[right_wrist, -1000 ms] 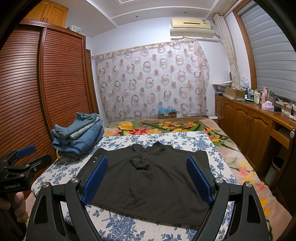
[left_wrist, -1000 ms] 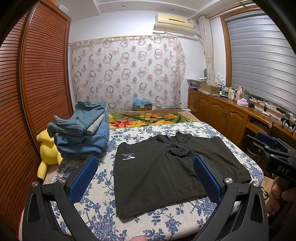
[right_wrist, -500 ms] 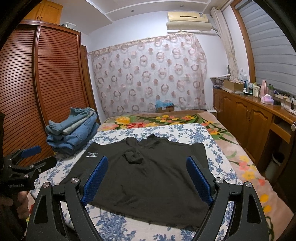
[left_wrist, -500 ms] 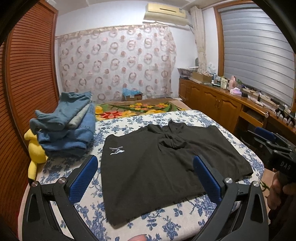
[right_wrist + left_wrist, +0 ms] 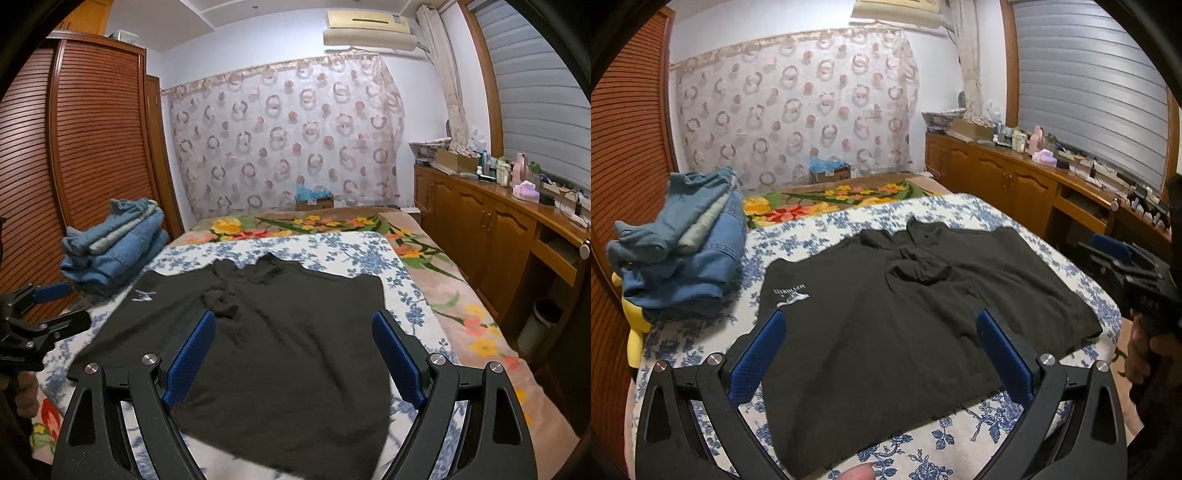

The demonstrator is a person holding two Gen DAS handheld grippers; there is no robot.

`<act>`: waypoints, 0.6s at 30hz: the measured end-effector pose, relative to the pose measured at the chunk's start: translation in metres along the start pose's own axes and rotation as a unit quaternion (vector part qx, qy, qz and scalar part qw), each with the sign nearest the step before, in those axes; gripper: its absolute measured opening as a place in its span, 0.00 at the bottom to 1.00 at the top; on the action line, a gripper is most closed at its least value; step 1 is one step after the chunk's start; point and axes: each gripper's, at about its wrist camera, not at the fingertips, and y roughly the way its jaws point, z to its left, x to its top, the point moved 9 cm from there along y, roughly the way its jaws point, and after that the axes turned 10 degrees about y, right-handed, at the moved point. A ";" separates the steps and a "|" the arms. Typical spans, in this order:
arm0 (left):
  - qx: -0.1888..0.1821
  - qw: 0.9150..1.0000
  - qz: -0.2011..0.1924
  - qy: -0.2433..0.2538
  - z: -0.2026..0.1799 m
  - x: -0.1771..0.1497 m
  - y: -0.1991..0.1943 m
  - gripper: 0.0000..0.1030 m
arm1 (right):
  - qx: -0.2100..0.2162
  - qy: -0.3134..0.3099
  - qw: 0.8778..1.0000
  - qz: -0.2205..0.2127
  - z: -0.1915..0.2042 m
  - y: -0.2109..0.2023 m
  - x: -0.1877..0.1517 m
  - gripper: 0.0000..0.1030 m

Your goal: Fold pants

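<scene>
Black pants [image 5: 886,325] lie spread flat on the blue-flowered sheet [image 5: 820,229], with a small white logo near their left edge and a bunched crotch at the far middle. They also show in the right wrist view [image 5: 280,339]. My left gripper [image 5: 882,343] is open and empty, hovering over the near left part of the pants. My right gripper [image 5: 295,350] is open and empty over the near right part. The right gripper also shows at the right edge of the left wrist view [image 5: 1130,273], and the left gripper at the left edge of the right wrist view [image 5: 37,310].
A stack of folded blue jeans [image 5: 679,251] sits at the bed's far left, with a yellow plush toy [image 5: 635,321] below it. A wooden wardrobe [image 5: 74,166] stands on the left. A wooden cabinet [image 5: 498,229] with bottles runs along the right wall.
Both grippers have moved forward and lower toward the pants, which now look larger. The left view has swung right. Both jaws stay open.
</scene>
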 end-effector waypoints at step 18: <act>-0.063 0.996 0.060 0.025 -0.022 -0.004 0.052 1.00 | -0.001 0.010 0.989 0.145 -0.048 0.062 0.027 0.38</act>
